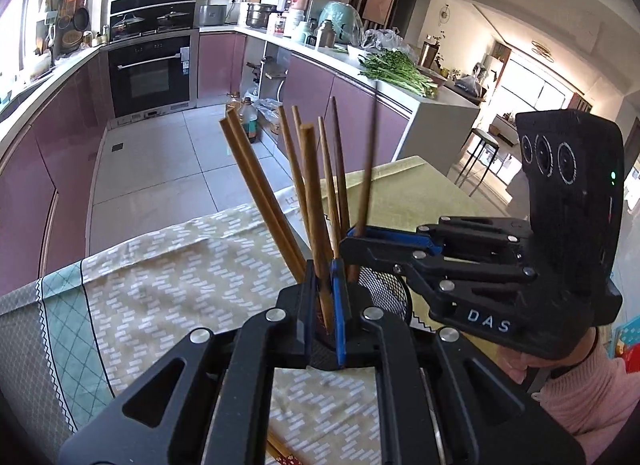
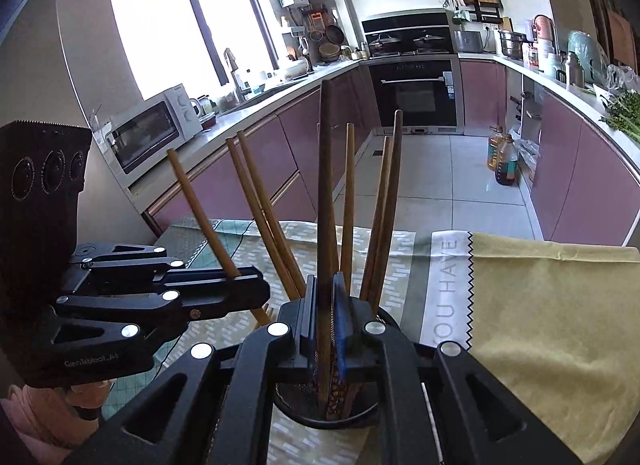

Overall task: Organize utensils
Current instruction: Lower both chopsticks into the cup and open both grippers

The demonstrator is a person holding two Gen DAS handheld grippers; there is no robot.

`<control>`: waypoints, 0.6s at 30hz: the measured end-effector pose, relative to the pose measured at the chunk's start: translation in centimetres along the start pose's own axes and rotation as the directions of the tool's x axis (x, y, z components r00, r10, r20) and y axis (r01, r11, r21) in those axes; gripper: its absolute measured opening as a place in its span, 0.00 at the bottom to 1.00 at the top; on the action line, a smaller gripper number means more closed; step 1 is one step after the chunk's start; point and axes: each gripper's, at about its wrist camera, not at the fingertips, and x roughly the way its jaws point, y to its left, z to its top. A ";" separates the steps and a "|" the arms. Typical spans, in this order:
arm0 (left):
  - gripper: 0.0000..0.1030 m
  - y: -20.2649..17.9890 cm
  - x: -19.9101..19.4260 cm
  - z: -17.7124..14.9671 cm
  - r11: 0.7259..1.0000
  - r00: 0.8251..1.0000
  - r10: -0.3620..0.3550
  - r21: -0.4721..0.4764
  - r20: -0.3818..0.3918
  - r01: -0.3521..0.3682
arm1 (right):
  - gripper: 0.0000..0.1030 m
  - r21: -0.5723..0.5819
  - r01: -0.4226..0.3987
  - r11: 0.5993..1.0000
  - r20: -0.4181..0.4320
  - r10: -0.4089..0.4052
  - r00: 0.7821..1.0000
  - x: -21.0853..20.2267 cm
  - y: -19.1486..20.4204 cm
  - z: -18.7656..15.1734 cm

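Nearest you, your left gripper (image 1: 325, 297) is clamped on a single light wooden chopstick (image 1: 316, 217), its fingers pressed flat against the shaft with the blue pad on one side; the stick stands nearly upright, its lower end down in the holder. Your right gripper (image 2: 325, 307) is likewise closed tight on a dark wooden chopstick (image 2: 326, 201), also standing close to vertical, its patterned lower end inside the black mesh utensil holder (image 2: 352, 417). The two grippers sit side by side over the holder, the right one reaching in from the right of the left wrist view (image 1: 362, 239), the left one from the left of the right wrist view (image 2: 240, 283). Around the two held sticks, the remaining chopsticks (image 2: 260, 221) fan outward from the holder, leaning at various angles. The holder rests on a patterned tablecloth (image 1: 160, 277), beige with white dashes and a teal lattice border; just beside it lies a plain yellow-green cloth (image 2: 560, 305) with a zigzag edge and printed lettering. Your pink sleeve (image 1: 588, 389) shows behind the right gripper. Beyond the table: tiled floor, oil bottles (image 2: 502, 161), mauve cabinets, a built-in oven (image 1: 150, 75), a white microwave (image 2: 154, 133), and a heap of green vegetables (image 1: 396, 71) on the counter.
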 end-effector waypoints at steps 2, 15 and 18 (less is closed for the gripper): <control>0.12 0.2 0.1 0.1 1.000 1.000 0.010 -0.008 0.007 -0.010 | 0.10 0.018 -0.001 1.000 0.004 0.001 1.000 0.1 -0.2 0.0; 0.37 1.3 -4.4 -5.5 0.998 0.985 0.067 -0.023 0.158 -0.064 | 0.35 -0.008 -0.102 0.995 0.073 0.102 0.992 -3.4 1.4 -2.9; 0.37 2.0 -5.1 -7.4 0.996 0.985 0.080 -0.042 0.153 -0.074 | 0.37 -0.033 -0.144 0.989 0.065 0.146 0.987 -4.0 2.6 -3.9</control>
